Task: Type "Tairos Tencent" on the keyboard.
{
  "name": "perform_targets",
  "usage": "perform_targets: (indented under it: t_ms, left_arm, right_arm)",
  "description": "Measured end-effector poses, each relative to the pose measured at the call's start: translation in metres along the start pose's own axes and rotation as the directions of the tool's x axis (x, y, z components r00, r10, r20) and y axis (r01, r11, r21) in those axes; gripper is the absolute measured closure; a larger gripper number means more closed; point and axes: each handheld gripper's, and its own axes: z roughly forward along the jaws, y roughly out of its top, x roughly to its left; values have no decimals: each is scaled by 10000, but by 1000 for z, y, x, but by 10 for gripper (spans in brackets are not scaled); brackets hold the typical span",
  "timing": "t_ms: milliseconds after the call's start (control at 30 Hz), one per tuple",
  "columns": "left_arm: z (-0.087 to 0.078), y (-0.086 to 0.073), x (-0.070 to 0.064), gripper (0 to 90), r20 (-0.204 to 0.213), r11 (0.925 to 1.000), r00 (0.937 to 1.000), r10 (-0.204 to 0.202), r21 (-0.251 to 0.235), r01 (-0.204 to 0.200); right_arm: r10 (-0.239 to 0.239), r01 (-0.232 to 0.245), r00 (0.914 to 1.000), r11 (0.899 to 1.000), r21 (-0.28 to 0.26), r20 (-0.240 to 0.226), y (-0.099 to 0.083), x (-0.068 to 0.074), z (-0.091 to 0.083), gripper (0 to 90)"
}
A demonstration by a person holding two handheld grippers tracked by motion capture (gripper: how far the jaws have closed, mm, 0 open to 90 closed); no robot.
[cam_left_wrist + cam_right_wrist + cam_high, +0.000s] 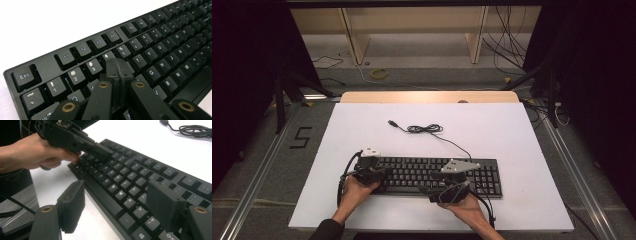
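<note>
Lies long-side along the worktop's (522,130) near edge, keyboard (432,172): left gripper (117,68) fingers pressed together over its left keys, right gripper (117,205) fingers spread across its front edge.

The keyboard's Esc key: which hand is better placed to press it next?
Probably the left. The left gripper is shut, with its tip over the number keys at the keyboard's left end, close to Esc. The right gripper is open, farther along, by the keyboard's near edge.

Keyboard (432,175) lies along worktop (512,130) near edge. Its cable (427,129) coils behind, toward far edge. My left hand-held gripper (379,173) over keyboard's left end, right hand-held gripper (436,182) over its middle.
</note>
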Motion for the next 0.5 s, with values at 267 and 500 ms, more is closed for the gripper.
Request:
perform_targets:
  t_ms: [267, 500]
  left_arm:
    - [-4, 1, -2, 833, 71, 9997, 9998, -185, -171, 186]
    - [-20, 3, -2, 736, 225, 9966, 9988, -444, -688, 458]
  right_arm:
    - [-30, 31, 10000, 10000, 14, -38, 1, 1, 2, 324]
    - [-57, 58, 10000, 9999, 141, -73, 3, 2, 8, 383]
